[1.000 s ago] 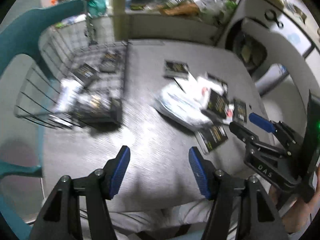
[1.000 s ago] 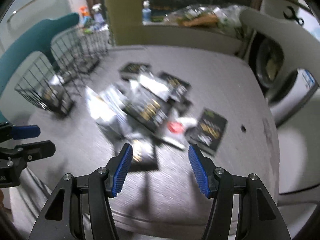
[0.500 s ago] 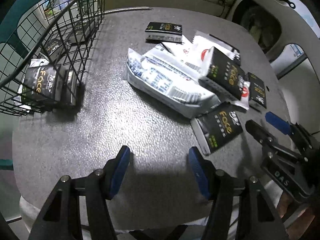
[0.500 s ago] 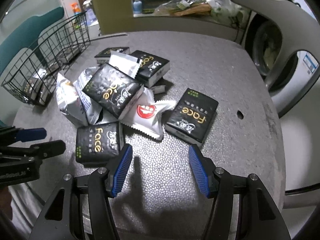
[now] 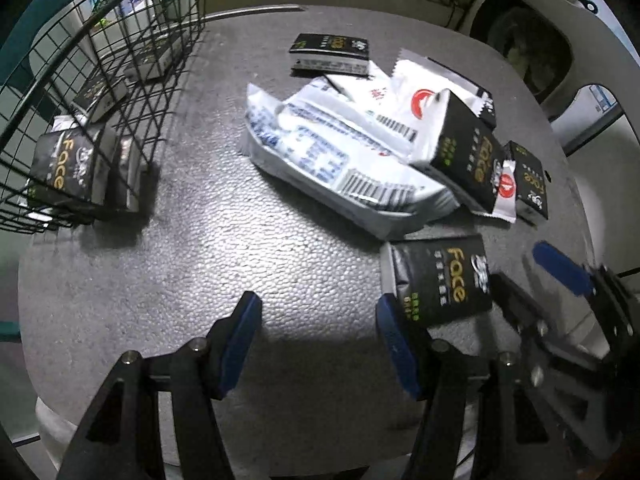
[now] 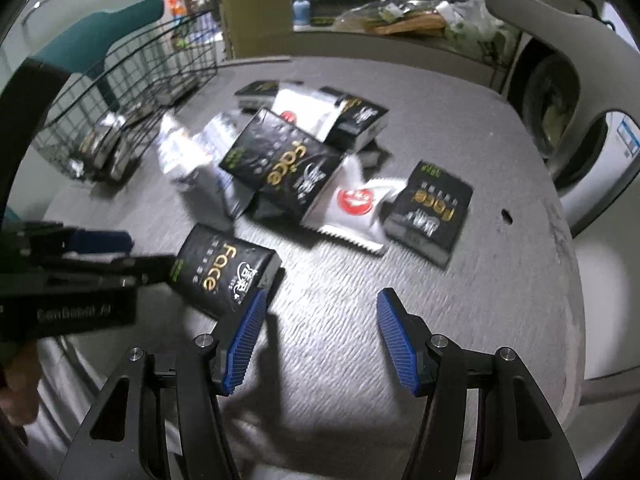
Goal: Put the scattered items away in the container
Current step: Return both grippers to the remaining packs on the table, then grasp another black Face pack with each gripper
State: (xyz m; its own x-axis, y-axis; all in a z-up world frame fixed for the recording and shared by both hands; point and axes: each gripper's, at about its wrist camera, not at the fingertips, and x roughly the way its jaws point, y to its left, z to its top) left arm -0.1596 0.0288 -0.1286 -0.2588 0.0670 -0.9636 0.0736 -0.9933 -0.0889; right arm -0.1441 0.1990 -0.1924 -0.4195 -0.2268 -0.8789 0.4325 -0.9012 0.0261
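A pile of black "Face" tissue packs and white snack packets lies on the round grey table. A large white packet tops the pile. One black pack lies nearest, just right of my left gripper, which is open over bare table. In the right wrist view this same pack lies just left of my right gripper, also open and empty. Another black pack lies ahead to the right. The wire basket stands at the left with several black packs inside.
A teal chair stands behind the basket. A grey-white chair curves around the table's right side. The table edge runs close on the right. A cluttered shelf sits at the back.
Both grippers have come down closer to the table, so the pile looks larger. The right gripper has drawn nearer to the closest black pack. Both stay open.
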